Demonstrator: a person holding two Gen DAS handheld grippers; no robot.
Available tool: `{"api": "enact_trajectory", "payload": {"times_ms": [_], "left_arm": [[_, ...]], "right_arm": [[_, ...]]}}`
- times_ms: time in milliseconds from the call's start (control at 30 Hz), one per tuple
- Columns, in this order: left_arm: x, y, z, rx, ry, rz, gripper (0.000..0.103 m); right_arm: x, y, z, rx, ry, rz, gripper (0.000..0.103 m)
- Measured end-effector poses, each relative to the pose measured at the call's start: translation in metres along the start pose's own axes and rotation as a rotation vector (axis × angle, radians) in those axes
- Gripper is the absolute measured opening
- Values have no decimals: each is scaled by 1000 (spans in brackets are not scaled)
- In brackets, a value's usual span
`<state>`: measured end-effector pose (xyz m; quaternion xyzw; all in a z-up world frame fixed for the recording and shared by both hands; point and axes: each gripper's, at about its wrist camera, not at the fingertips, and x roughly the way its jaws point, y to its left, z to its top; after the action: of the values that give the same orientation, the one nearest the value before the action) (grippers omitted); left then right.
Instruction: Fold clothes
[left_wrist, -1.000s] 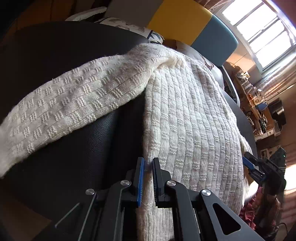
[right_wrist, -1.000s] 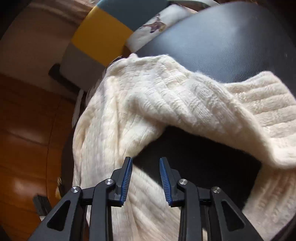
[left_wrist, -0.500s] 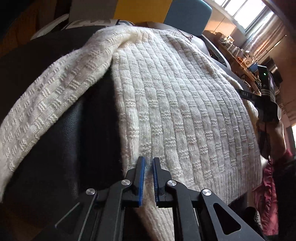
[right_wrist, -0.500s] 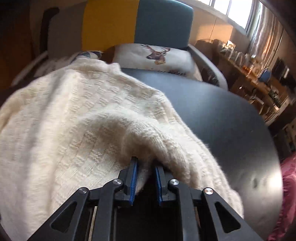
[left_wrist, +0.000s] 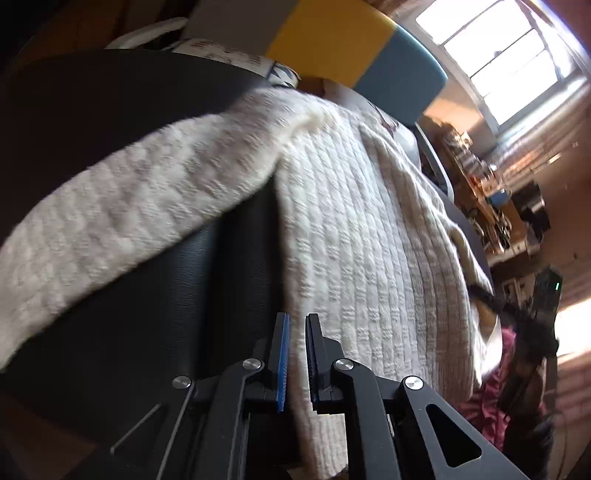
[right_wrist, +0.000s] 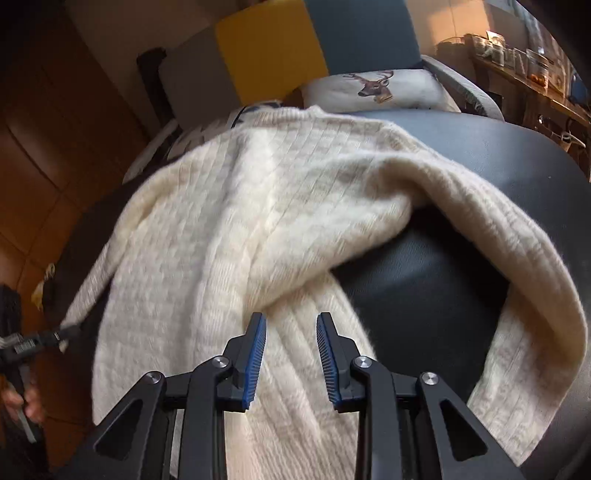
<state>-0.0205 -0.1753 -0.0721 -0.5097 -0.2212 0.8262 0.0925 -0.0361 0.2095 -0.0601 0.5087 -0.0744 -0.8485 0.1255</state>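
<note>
- Cream knit sweater (left_wrist: 354, 229) spread over a dark leather counter (left_wrist: 155, 288), body running from 12 o'clock down to 6 o'clock in the left wrist view, one sleeve (left_wrist: 122, 221) stretched out toward 9 o'clock.
- Left tongs (left_wrist: 297, 354) clenched on the sweater's side edge near the hem, knit fabric pinched between the blue pads; same grip as half a second ago, though the view has swung back so more bare leather shows at 8 o'clock and the sleeve is now motion-blurred.
- Right tongs (right_wrist: 290, 356) released, jaws spread apart over the lower strip of the sweater (right_wrist: 236, 258) at 6 o'clock, nothing held between the pads.
- Changed from half a second ago: then nearly closed under a fold of the sleeve, now opened wide and pulled back from it.
- Right sleeve (right_wrist: 509, 266) now lying in an arch from 12 o'clock round to 4 o'clock, looping over bare leather (right_wrist: 424, 288), cuff end hanging down at 5 o'clock.
- Seen from the right wrist, left tongs (right_wrist: 64, 332) at 9 o'clock gripping a pulled-out corner of the knit, a hand (right_wrist: 22, 402) below at 8 o'clock.
- Seen from the left wrist, right tongs (left_wrist: 532, 317) blurred at 3 o'clock beside the sweater's far edge.
- Deer-print cushion (right_wrist: 376, 88) and a yellow-and-blue chair back (right_wrist: 314, 48) beyond the counter at 12 o'clock.
</note>
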Motion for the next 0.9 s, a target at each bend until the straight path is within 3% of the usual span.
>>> {"api": "enact_trajectory", "payload": {"times_ms": [100,200,400,600,700,767,800,833,900], "left_arm": [[-38,59,6,-140,-87,115,19],[-70,123,7,-302,-144,238,22],[-88,196,-9,-513,-147,276,23],[-67,200,-17,-544,-97,206,24],[-61,192,-14,-510,-111,226,36],[-59,185,-12,-486,-121,247,36],[-58,181,-11,-468,-128,260,32],[-58,176,-10,-438,-144,267,14],[-62,165,-6,-390,-183,284,11]], "right_arm": [[17,4,-24,-15,45,-64,29],[17,4,-28,-8,-10,-59,33],[20,2,-25,4,-32,-54,34],[19,7,-28,-27,-38,-91,35],[14,4,-23,0,-24,-94,35],[0,2,-15,33,-75,-114,35],[-8,4,-9,38,-103,-106,35],[-15,8,-1,31,-126,-72,35],[-25,24,22,-8,-156,-18,35]]}}
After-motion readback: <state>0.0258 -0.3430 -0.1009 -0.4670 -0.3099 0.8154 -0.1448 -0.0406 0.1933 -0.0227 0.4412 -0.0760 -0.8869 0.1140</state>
